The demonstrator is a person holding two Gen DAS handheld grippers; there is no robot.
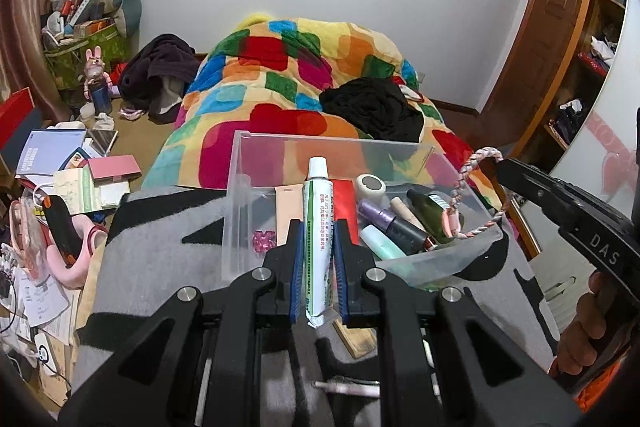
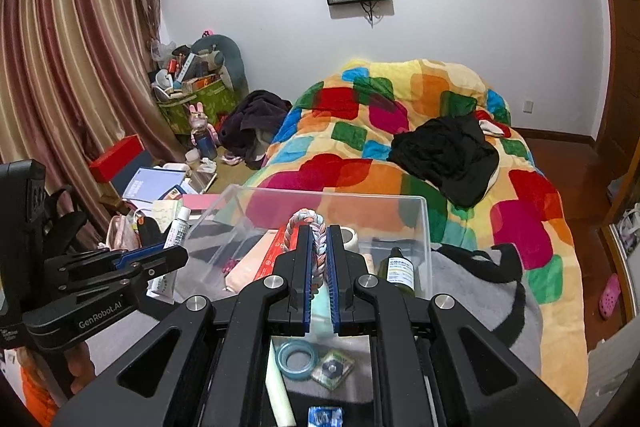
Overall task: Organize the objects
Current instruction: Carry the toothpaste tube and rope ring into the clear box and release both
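Note:
A clear plastic box (image 1: 240, 195) stands on a grey and black blanket (image 1: 160, 247) on the bed. It holds several cosmetic bottles and tubes, among them a green bottle (image 1: 434, 215) and a purple tube (image 1: 380, 217). My left gripper (image 1: 317, 239) is shut on a white and green tube (image 1: 317, 227), held over the box's near edge. My right gripper (image 2: 319, 247) is shut on a pink and white braided cord (image 2: 306, 223), which loops over the box (image 2: 424, 227). In the left wrist view the cord (image 1: 476, 187) hangs from the right gripper (image 1: 504, 167).
A colourful quilt (image 1: 280, 75) with black clothes (image 1: 372, 107) lies beyond the box. Small items lie on the blanket near me: a blue tape ring (image 2: 298, 359), a white stick (image 1: 346, 387), a wooden piece (image 1: 356, 341). Books and clutter (image 1: 72, 167) crowd the left side.

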